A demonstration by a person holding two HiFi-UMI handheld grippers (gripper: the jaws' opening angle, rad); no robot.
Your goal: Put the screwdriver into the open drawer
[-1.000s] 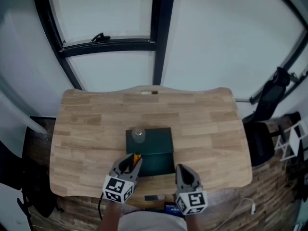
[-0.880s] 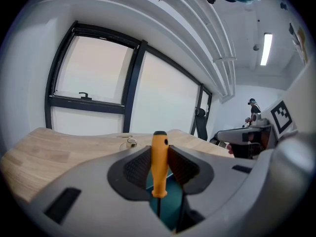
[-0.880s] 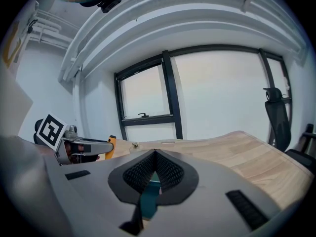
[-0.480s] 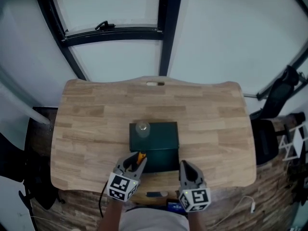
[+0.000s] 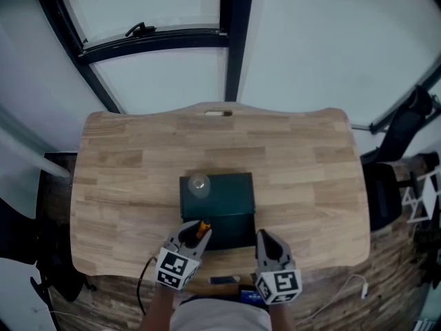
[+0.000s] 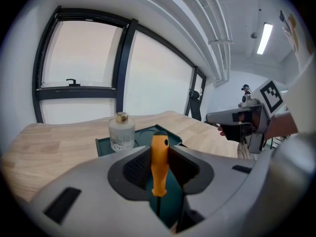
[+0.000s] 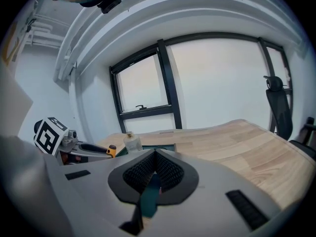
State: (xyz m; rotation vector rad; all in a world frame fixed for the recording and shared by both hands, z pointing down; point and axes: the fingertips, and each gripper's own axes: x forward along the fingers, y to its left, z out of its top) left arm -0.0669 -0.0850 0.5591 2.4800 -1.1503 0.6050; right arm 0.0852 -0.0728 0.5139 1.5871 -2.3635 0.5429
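Observation:
My left gripper (image 5: 196, 233) is shut on the orange handle of a screwdriver (image 5: 202, 227), at the front left corner of the dark green drawer box (image 5: 227, 198). In the left gripper view the screwdriver (image 6: 159, 164) stands upright between the pads, its thin shaft pointing down over the green open drawer (image 6: 170, 135). My right gripper (image 5: 264, 238) hovers by the drawer's front right corner. In the right gripper view its jaws (image 7: 155, 154) meet at the tips with nothing held, and green shows through the gap below.
A small glass bottle (image 5: 199, 185) with a gold cap stands on top of the green box. The wooden table (image 5: 124, 178) spreads bare on both sides. A black office chair (image 5: 406, 126) stands off the table's right edge, windows behind.
Both grippers have sunk a little toward the front of the green box. The left one still grips the screwdriver, tilted further down.

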